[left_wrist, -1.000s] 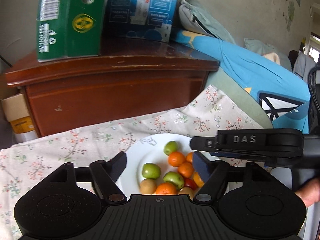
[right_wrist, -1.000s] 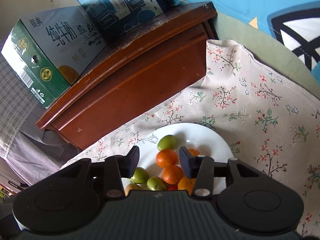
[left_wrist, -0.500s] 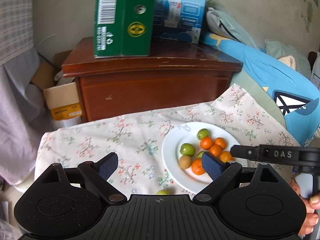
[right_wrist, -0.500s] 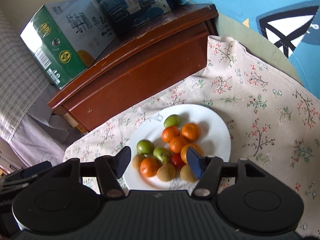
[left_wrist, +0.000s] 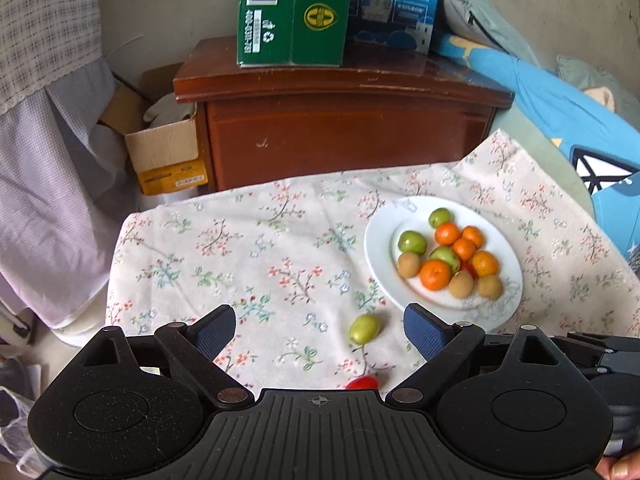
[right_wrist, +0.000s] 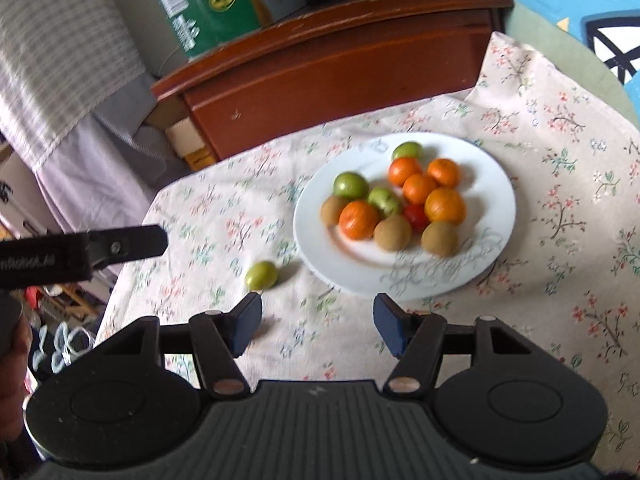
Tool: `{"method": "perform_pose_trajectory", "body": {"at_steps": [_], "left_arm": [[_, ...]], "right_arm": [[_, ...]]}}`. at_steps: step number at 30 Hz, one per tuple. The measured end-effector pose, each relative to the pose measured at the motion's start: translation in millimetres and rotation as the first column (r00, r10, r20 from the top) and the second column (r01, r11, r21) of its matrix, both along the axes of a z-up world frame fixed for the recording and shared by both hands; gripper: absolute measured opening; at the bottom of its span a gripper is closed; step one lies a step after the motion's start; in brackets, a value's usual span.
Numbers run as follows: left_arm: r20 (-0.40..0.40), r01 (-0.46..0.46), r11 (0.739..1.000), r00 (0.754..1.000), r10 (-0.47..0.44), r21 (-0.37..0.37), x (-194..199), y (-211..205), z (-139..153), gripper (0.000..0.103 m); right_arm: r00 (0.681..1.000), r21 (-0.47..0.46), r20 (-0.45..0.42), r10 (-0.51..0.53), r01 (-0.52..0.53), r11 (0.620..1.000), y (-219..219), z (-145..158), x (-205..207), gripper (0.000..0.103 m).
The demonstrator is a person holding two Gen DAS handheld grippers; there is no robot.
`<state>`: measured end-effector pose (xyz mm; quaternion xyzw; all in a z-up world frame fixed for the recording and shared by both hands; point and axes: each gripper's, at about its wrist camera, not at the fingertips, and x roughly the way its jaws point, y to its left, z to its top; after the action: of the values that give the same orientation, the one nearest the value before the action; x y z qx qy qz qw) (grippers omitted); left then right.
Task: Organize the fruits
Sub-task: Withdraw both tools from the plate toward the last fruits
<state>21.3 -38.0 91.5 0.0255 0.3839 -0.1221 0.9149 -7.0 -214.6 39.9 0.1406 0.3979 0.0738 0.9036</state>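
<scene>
A white plate on the floral cloth holds several oranges, green fruits, brown kiwis and a red tomato. A loose green fruit lies on the cloth near the plate's near left rim. A small red tomato lies closer, partly hidden by my left gripper's body. My left gripper is open and empty, above the cloth with the green fruit between its fingers' line. My right gripper is open and empty, short of the plate.
A dark wooden cabinet stands behind the cloth with a green carton and a blue carton on top. A cardboard box sits at its left. Blue bedding lies at the right.
Both grippers have pulled back and up from the plate. The whole plate, the loose green fruit and the small tomato have come into view.
</scene>
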Motion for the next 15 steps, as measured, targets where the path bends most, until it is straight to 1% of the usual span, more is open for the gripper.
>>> {"method": "perform_pose_trajectory", "body": {"at_steps": [2,6,9,10,13,15], "left_arm": [[-0.005,-0.021,1.0,1.0,0.021,0.002,0.9,4.6,-1.0,0.092],[-0.028,-0.065,0.998,0.998,0.065,-0.006,5.1,13.0,-4.1,0.092],[-0.043,-0.078,0.997,0.996,0.077,-0.015,7.6,16.6,-7.5,0.092],[-0.05,-0.083,0.996,0.995,0.082,-0.018,8.5,17.7,-8.8,0.092],[-0.065,-0.104,0.994,0.993,0.103,-0.013,9.7,20.4,-13.6,0.093],[-0.057,-0.126,0.992,0.99,0.125,-0.007,9.8,22.8,-15.6,0.093]], "right_arm": [[1.0,-0.012,-0.02,0.02,-0.02,1.0,7.0,-3.9,0.4,0.063],[0.996,-0.006,-0.068,0.054,-0.055,0.998,17.3,-15.9,1.7,0.063],[0.996,0.031,-0.047,0.081,-0.079,0.996,21.4,-20.6,-2.7,0.063],[0.996,0.023,-0.044,0.079,-0.078,0.997,24.0,-21.4,-4.0,0.064],[0.995,-0.023,-0.015,0.097,-0.098,0.995,33.9,-24.3,-7.5,0.073],[0.995,-0.054,0.019,0.103,-0.102,0.993,41.3,-25.6,-9.1,0.075]]}}
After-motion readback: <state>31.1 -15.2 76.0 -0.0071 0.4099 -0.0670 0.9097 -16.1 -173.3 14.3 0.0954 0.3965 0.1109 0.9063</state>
